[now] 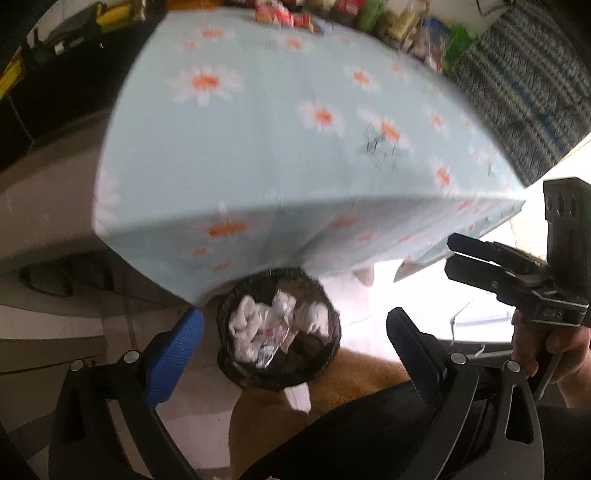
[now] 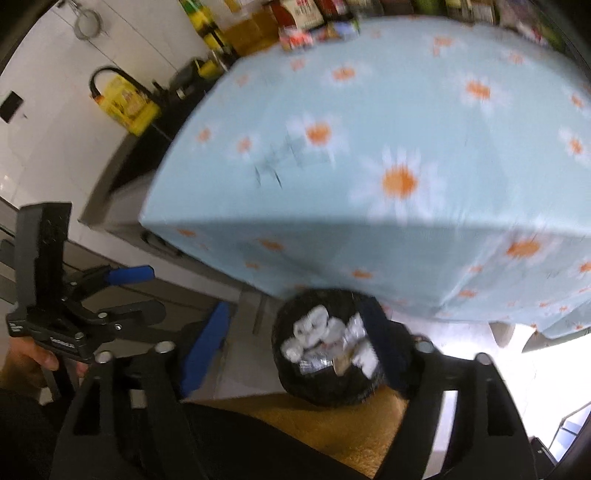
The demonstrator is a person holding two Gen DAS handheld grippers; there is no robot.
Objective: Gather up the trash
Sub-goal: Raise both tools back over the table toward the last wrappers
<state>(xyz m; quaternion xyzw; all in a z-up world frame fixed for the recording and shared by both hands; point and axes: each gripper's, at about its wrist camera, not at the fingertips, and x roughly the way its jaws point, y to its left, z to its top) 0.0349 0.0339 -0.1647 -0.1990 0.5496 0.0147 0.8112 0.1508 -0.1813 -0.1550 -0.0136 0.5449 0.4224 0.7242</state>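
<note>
**Both tongs hanging over a filled bin, counter looking cleared**

The left tongs are hovering with their 2 fingers spread wide, nothing between them. The right tongs are likewise standing open and empty in their own view; seen from the left camera, though, their 2 fingers are lying close together, so how wide they really are is hard to settle.

The trash is sitting inside the black mesh bin on the floor, just below the near edge of the counter. It is showing as white crumpled tissue plus a few foil or plastic wrappers, piled to about the rim. From the right camera the same pile is lying in the bin, partly behind the right finger.

The daisy-print cloth on the counter is reading as bare across its near and middle area; both views are blurred, so small scraps could be escaping notice. Packets and bottles are lining the far edge, and they look like stock, not litter.

Judging from this, the collecting is nearly done. To finish well, the person should be steadying both cameras, sweeping the cloth and the floor around the bin for strays, and keeping the tongs spread until a piece is squarely between the pads.
</note>
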